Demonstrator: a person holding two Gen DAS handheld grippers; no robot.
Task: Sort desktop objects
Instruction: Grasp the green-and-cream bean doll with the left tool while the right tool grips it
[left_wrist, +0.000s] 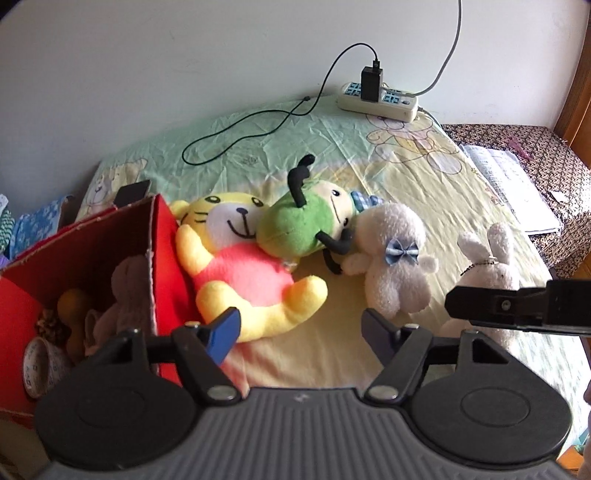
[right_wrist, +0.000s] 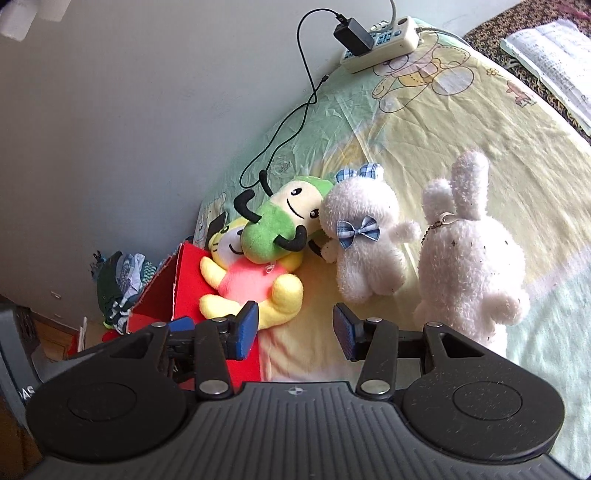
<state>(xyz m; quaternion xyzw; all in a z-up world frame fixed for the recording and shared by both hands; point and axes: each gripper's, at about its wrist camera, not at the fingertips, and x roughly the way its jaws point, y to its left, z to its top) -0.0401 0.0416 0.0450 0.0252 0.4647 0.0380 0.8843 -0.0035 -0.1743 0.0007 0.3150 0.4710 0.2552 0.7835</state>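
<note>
Four plush toys wait beside the red box (left_wrist: 162, 236).
Both tongs (left_wrist: 299, 328) (right_wrist: 295, 328) hover spread and empty, ready to sort.

Plain white wall (left_wrist: 184, 74), sunlit bedsheet (left_wrist: 332, 147)

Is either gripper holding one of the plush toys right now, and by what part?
Nothing is held: the left gripper and right gripper both stand open over the yellow bedsheet.

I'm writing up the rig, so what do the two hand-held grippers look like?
Both match: the left hand-held gripper and right hand-held gripper have a grey ribbed body, two round black discs, black linkage arms with silver pivot pins, and blue finger pads. No cables, hands or sleeves show.
</note>
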